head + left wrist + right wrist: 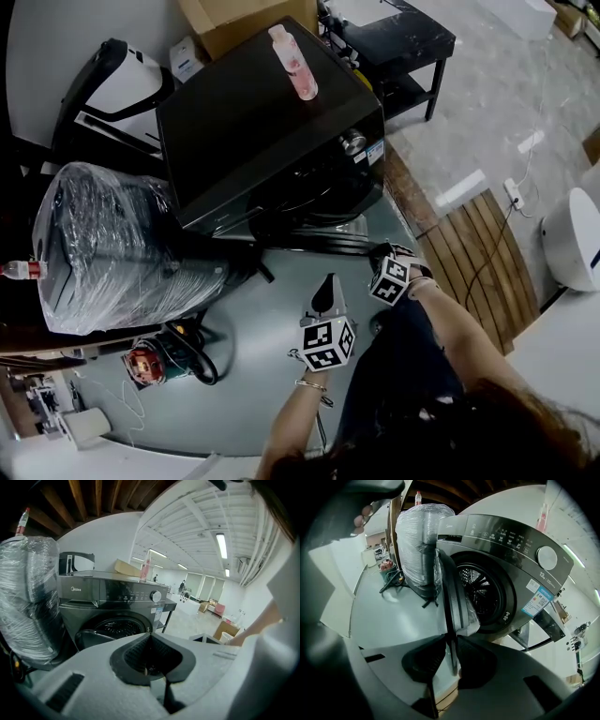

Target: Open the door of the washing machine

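A dark front-loading washing machine (272, 122) stands ahead of me. Its round door (450, 588) is swung out, and the right gripper view sees it edge-on, with the drum (483, 592) showing behind it. My right gripper (451, 641) is shut on the door's rim, one pad on each side. In the head view the right gripper (380, 253) sits at the door's (319, 239) outer edge. My left gripper (150, 637) is shut and holds nothing. It hangs back from the machine (108, 602), to the left of the right one (326, 289).
A plastic-wrapped appliance (112, 244) stands just left of the machine. A pink bottle (293, 62) stands on the machine's top, with a cardboard box (234, 19) behind it. A black table (398, 42) is at the right, wooden boards (478, 253) lie on the floor, and a red tool (150, 361) with hose is near left.
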`<state>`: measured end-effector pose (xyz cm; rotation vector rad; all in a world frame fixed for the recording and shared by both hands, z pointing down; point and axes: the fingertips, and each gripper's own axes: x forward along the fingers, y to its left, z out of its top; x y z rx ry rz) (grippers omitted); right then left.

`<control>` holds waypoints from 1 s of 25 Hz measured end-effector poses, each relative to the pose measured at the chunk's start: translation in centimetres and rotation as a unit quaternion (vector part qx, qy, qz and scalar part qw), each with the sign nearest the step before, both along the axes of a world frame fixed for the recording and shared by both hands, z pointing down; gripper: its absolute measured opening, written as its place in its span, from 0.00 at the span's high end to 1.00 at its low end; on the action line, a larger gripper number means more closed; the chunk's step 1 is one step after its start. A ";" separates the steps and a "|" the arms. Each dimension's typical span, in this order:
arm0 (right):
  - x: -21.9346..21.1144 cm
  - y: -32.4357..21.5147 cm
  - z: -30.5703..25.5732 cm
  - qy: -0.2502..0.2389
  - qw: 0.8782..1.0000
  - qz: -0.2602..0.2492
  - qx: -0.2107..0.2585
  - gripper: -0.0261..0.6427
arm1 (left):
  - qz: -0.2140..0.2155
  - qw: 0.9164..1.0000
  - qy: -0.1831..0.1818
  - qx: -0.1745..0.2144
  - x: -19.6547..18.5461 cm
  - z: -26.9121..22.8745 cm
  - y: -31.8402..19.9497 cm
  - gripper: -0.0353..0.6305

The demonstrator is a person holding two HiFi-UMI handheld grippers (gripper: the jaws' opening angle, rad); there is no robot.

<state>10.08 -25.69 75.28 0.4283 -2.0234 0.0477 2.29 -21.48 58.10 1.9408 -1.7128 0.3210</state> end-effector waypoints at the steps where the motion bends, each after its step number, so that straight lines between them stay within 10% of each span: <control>1: 0.0 0.4 0.0 0.000 1.000 0.002 -0.001 0.85 | -0.001 1.000 0.002 0.000 0.0 0.1 0.3 0.93; 25: -2.1 10.0 0.8 -0.029 0.997 -0.012 -0.068 0.87 | -0.181 0.983 0.014 -0.015 -1.3 0.2 11.0 0.93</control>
